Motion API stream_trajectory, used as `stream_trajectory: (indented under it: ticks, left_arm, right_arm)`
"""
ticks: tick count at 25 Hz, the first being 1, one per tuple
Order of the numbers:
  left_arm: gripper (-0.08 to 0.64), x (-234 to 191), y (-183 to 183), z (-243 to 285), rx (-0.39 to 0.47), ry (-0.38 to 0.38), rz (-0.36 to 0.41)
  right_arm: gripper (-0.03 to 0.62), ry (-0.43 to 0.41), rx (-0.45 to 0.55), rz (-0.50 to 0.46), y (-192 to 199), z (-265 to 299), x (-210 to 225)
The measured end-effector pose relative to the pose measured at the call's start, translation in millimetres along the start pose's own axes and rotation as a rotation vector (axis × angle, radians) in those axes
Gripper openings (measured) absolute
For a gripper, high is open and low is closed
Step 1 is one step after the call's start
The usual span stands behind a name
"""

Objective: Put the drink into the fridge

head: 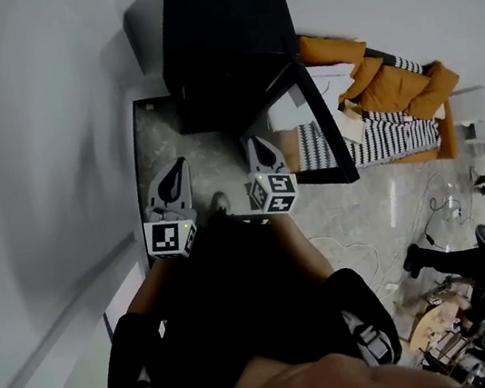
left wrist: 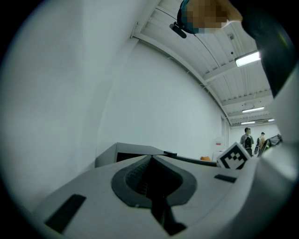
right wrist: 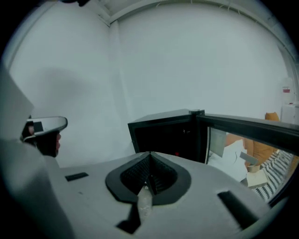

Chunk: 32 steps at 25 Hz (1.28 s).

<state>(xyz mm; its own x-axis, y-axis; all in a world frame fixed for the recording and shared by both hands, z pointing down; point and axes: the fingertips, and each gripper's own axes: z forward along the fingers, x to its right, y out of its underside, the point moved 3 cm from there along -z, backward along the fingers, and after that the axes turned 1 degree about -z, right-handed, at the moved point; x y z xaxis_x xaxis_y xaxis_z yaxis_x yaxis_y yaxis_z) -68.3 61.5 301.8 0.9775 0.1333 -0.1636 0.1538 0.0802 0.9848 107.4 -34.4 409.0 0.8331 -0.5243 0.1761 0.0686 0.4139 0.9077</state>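
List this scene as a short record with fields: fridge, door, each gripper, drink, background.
fridge: black mini fridge, interior dark
door: glass door, swung open
left gripper: shut, nothing held
right gripper: shut, pointing toward the fridge opening
drink: none in view
background: orange sofa with striped fabric, beyond the door

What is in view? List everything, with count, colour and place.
fridge: one, black, against the wall, ahead of both grippers
fridge door: one, black-framed glass, swung open to the right
sofa: one, orange, right of the fridge
striped cloth: one, black and white, by the sofa
wall: white, left of and behind the fridge
floor: grey, mottled
bystanders: two, dark clothes, far off
sleeves: two, black, bottom of head view
left gripper: one, grey, shut
right gripper: one, grey, shut
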Motion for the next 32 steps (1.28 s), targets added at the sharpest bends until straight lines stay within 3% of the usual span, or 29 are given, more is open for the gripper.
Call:
stream_trajectory:
  ticks: [5,9,32]
  left_arm:
    - [0.005,7,-1,-5,0.008,0.017,0.018]
    - [0.005,11,13,-10,-0.026,0.033,0.057]
    - [0.005,9,16,-16,-0.035,0.026,0.042]
  right_arm:
    - [0.002,-0.036,0.055,0.034,-21,-36,-16]
    - [0.002,-0.080,0.068,0.004,-20,-47,-29]
    - [0.002,-0.108,0.098,-0.025,-15,-56,-46]
